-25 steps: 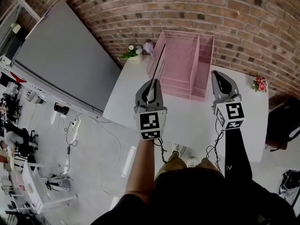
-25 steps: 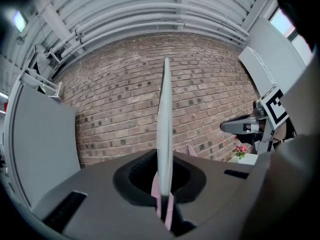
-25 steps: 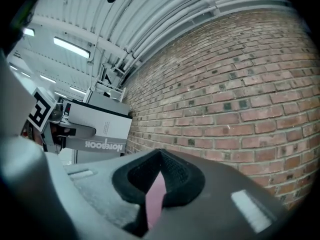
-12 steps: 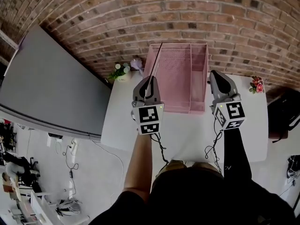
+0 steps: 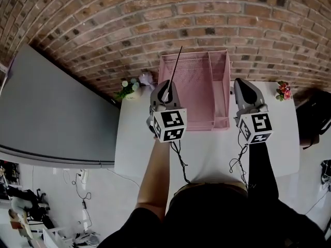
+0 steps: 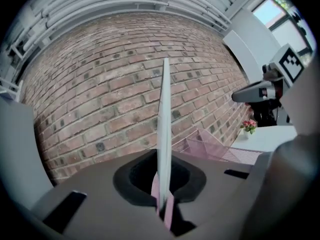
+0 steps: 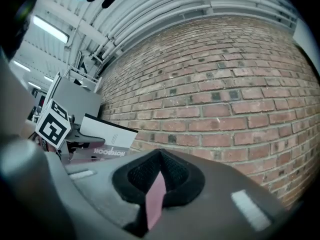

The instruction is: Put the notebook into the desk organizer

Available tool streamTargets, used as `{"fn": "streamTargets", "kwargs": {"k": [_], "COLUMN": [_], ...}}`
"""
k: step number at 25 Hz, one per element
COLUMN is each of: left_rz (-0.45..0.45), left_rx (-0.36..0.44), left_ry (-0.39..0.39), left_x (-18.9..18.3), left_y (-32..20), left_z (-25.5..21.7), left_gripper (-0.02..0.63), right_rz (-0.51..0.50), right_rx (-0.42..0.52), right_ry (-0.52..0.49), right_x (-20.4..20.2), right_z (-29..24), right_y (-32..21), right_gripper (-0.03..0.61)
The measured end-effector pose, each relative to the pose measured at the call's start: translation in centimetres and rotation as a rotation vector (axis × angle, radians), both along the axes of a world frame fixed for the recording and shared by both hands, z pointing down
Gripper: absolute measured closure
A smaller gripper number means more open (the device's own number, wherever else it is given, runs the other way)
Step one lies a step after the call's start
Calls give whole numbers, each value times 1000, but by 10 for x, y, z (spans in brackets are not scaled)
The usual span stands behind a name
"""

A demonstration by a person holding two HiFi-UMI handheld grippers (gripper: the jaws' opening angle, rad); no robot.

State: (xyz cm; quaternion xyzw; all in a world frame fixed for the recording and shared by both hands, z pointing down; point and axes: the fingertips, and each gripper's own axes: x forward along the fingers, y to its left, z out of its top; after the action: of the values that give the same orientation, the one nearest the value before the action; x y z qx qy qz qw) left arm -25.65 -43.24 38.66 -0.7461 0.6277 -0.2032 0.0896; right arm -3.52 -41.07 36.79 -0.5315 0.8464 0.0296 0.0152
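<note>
My left gripper (image 5: 165,89) is shut on a thin white notebook (image 5: 176,63), which stands upright and shows edge-on. It hangs over the front left part of the pink mesh desk organizer (image 5: 220,87). In the left gripper view the notebook's edge (image 6: 164,124) rises straight from the closed jaws, and the organizer (image 6: 215,146) lies below to the right. My right gripper (image 5: 243,87) hovers at the organizer's right side, shut with nothing in it (image 7: 156,199). From the right gripper view the notebook's printed cover (image 7: 107,139) shows at the left.
The organizer stands on a white table (image 5: 207,149) against a brick wall (image 5: 155,14). There is a small green plant (image 5: 126,87) at the table's back left and a pot of red flowers (image 5: 283,91) at its back right. A grey panel (image 5: 51,112) stands left and a black bag (image 5: 315,118) right.
The head view has swung so that the organizer lies squarer and nearer. The left gripper with the notebook has edged slightly right over the organizer's left part. The right gripper keeps its place.
</note>
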Motion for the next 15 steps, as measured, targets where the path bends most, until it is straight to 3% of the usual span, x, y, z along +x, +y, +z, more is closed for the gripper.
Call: {"fn": "streamTargets", "kwargs": {"k": [3,7,10,15], "left_rz": [-18,24,56,87], "left_rx": [-13,-112,-176,-189], "left_ry": [-113,-221,-258,-299], "left_x": [-5,-1,3,7], "left_y": [-14,-27,-29,-30], "left_z": [9,36,53,58], "left_gripper": [598,600,598,598], "right_rz": [14,20,45,58], "right_rx": [2,-27,-36,-51], "right_ry": [18,-40,-43,-45], "right_x": [-5,-6,-2,-2], "right_z": [1,6,9,12], "right_y": [-4,-10,-12,-12], "right_gripper": [578,578,578,578]}}
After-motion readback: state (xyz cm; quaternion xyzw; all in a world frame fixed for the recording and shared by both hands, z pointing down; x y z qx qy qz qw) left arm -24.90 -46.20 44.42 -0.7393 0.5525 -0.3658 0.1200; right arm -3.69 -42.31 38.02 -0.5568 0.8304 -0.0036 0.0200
